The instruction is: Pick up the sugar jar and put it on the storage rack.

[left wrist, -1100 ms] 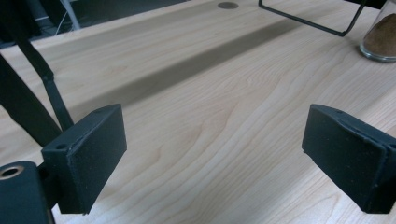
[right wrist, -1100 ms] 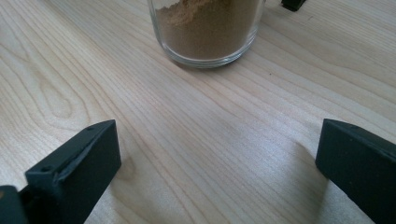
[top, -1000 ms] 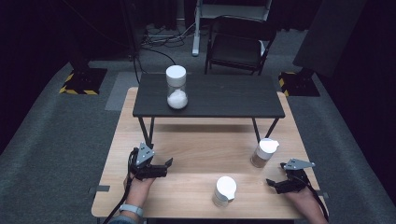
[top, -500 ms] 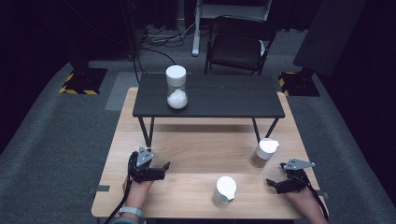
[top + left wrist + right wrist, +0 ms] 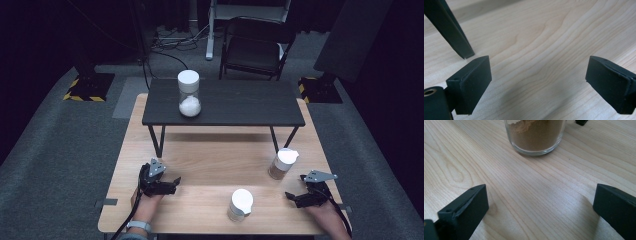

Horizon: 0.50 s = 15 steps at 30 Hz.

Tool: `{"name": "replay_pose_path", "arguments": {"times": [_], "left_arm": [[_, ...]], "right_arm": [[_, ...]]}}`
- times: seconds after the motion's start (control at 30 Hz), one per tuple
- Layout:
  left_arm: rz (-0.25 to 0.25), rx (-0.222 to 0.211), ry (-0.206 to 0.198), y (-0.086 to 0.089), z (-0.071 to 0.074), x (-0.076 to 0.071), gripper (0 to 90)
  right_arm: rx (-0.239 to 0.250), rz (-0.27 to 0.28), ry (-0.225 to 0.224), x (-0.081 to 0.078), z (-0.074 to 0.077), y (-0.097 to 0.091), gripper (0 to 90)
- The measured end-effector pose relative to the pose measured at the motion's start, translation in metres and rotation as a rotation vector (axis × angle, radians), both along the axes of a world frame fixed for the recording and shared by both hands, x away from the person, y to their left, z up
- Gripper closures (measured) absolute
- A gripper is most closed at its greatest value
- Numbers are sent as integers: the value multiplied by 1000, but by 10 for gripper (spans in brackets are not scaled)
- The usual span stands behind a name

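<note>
My left gripper (image 5: 174,183) rests low over the wooden table (image 5: 210,160) at the front left and points right. Its jaws stand open with bare wood between them (image 5: 537,80). My right gripper (image 5: 291,197) lies at the front right, points left, and is open and empty too (image 5: 540,207). Just ahead of the right jaws stands a glass jar of brown powder (image 5: 536,135), the white-lidded front jar (image 5: 240,204). A second white-lidded jar with brown contents (image 5: 283,163) stands farther back on the right.
A low black table (image 5: 240,102) stands on the far half of the wooden table, with a tall jar of white powder (image 5: 189,94) on it. One of its slanted black legs (image 5: 449,27) is close to my left jaws. A chair (image 5: 255,47) stands beyond.
My left gripper has slipped a little toward the near edge. The right gripper and the jars have stayed in place.
</note>
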<state>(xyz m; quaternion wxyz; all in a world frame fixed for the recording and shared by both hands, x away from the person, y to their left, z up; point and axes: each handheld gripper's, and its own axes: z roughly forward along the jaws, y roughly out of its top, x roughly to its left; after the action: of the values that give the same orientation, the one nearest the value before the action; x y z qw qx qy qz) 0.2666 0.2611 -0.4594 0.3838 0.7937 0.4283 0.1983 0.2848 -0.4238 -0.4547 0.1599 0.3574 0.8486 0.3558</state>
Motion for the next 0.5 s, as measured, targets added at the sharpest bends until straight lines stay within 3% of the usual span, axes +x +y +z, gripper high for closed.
{"name": "replay_pose_path", "arguments": {"times": [0.23,0.5], "left_arm": [[13,9,58,0,-1,8,56],[8,43,81,-4,2,12,50]], "right_arm": [[0,0,0,0,0,0,0],[0,0,0,0,0,0,0]]}}
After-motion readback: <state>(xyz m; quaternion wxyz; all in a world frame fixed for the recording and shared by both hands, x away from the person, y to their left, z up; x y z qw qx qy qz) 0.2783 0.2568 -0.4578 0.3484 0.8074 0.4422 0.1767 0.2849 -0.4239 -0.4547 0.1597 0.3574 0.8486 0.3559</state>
